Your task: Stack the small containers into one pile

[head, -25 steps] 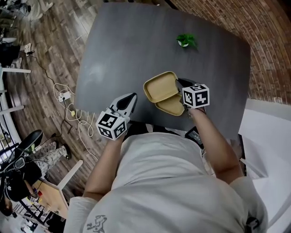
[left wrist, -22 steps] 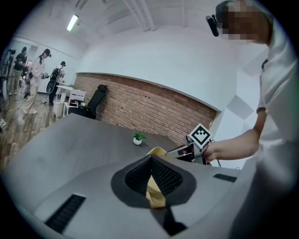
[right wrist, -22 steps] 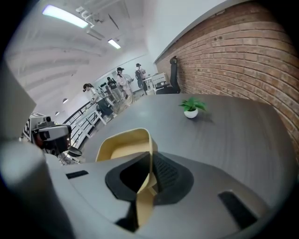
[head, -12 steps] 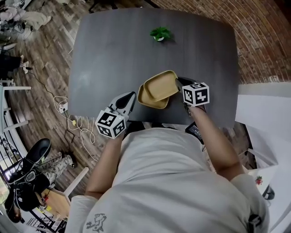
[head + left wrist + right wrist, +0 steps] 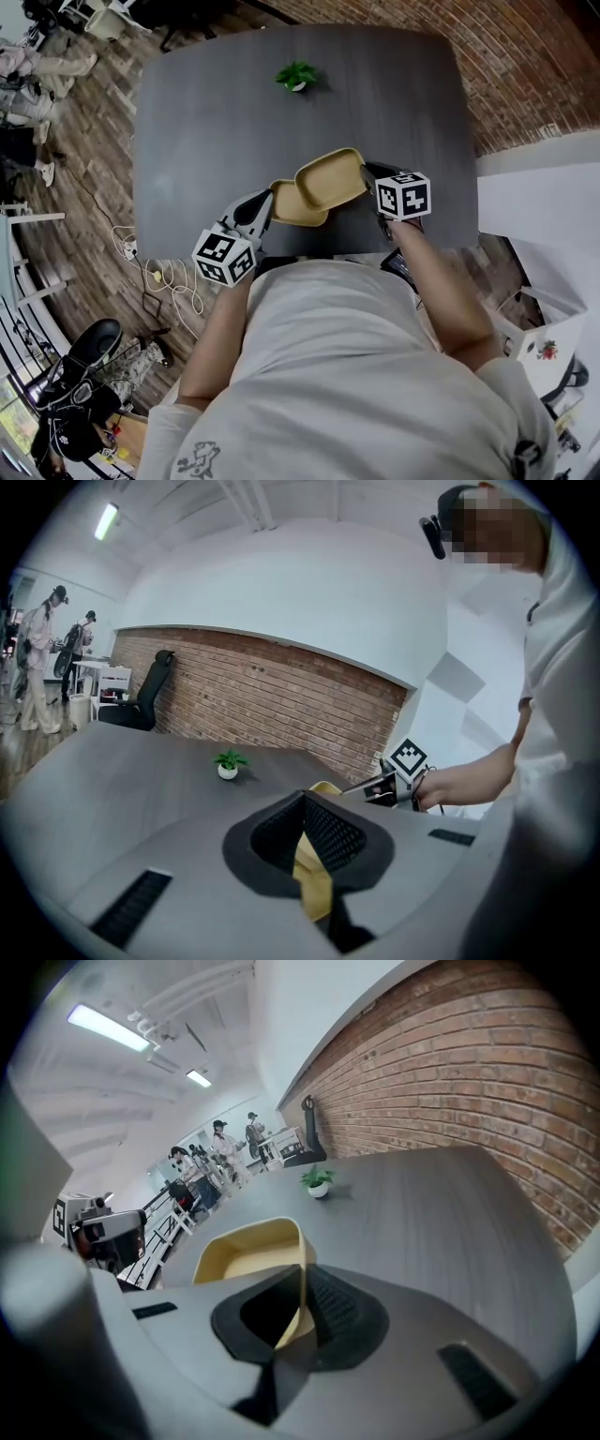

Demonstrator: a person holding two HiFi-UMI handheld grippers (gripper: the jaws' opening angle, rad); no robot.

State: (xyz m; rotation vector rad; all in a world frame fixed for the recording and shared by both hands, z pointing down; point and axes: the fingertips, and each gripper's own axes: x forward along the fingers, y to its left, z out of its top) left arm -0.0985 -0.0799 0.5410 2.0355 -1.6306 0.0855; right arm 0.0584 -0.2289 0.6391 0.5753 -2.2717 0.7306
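- I am holding the upper container (image 5: 330,178) partly over the lower container (image 5: 292,206). Both are sitting above the near edge of the table (image 5: 206,122). They are overlapping only at one corner and are turned differently, so the upper one could land on the lower one's rim and jam crooked instead of nesting.
- My right gripper (image 5: 372,176) is clamping just the thin side wall of the upper container, with the jaws nearly together on it. With so little wall in the grip, the tray could be pivoting or slipping as I lower it, and the wall looks thin enough to bend.
- My left gripper (image 5: 268,200) is pinching the lower container's wall in the same way, jaws closed on it. I cannot tell whether that tray is resting on the table. If it is hanging, pressing down from above could be twisting it out of the grip.
- Both trays are near the table's front edge, so a dropped one could be going onto the floor.
- The potted plant (image 5: 297,75) is standing well apart at the far side and is posing no risk.
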